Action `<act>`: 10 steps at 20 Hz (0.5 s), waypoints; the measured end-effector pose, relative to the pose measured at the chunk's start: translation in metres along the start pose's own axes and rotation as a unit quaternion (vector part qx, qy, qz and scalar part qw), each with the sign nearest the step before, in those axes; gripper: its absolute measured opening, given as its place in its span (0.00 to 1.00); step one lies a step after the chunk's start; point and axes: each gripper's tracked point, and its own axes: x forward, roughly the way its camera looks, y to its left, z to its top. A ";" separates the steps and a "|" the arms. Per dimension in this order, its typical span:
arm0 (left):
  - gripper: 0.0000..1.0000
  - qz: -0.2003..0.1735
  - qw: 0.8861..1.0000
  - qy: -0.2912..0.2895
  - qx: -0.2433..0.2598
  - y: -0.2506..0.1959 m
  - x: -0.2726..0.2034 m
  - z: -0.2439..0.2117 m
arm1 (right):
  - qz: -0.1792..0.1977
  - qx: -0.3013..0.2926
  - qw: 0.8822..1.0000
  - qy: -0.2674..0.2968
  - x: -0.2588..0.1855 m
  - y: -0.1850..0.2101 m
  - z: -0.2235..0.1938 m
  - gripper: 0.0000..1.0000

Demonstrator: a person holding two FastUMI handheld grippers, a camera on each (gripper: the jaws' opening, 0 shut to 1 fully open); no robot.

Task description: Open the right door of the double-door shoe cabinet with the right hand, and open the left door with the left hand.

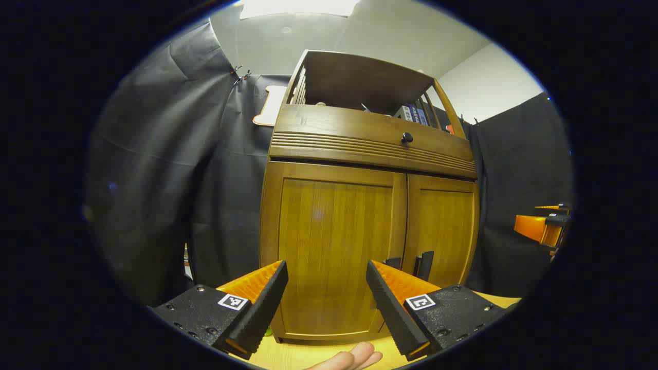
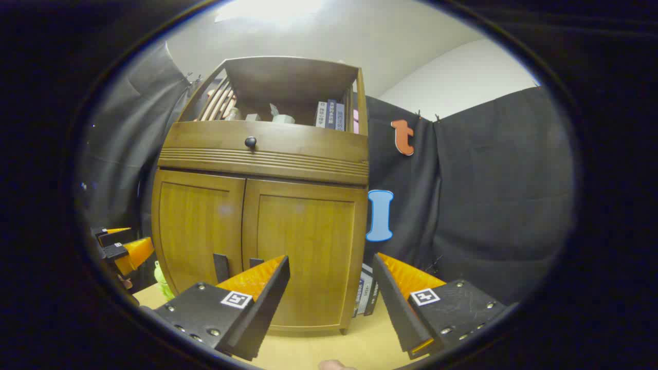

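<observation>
Left gripper view: left gripper held low before the shoe cabinet, facing the left door.
Left gripper jaws: spread wide, nothing between them, well apart from the cabinet.
Right gripper view: right gripper held low before the same shoe cabinet, facing the right door.
Right gripper jaws: spread wide, empty, not touching the cabinet.
Shoe cabinet: wooden, standing on a light wooden floor against the black cloth wall.
Doors: left door and right door both shut, meeting at the centre seam.
Door handles: two dark upright handles, one on each side of the seam, low on the doors; seen also in the right gripper view.
Drawer: ribbed front above the doors, with one dark round knob.
Top shelf: open compartment holding books at its right end and small pale items beside them.
Other gripper, far off: the right gripper shows at the right edge of the left gripper view; the left gripper shows at the left edge of the right gripper view.
Beside cabinet: books standing on the floor at its right base; a small green item at its left base.
Hand: fingertips at the bottom edge of the left gripper view.
</observation>
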 end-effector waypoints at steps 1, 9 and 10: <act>0.96 -0.007 1.000 0.003 -0.004 -0.004 -0.001 -0.001 | 0.005 0.009 1.000 0.003 0.000 0.003 -0.001 0.94; 0.92 -0.020 1.000 0.006 -0.011 -0.007 -0.004 0.000 | 0.010 0.015 1.000 0.011 0.013 0.010 -0.005 0.99; 0.92 -0.018 1.000 0.004 -0.011 -0.006 -0.004 0.002 | 0.011 0.012 1.000 0.010 0.015 0.011 -0.004 0.99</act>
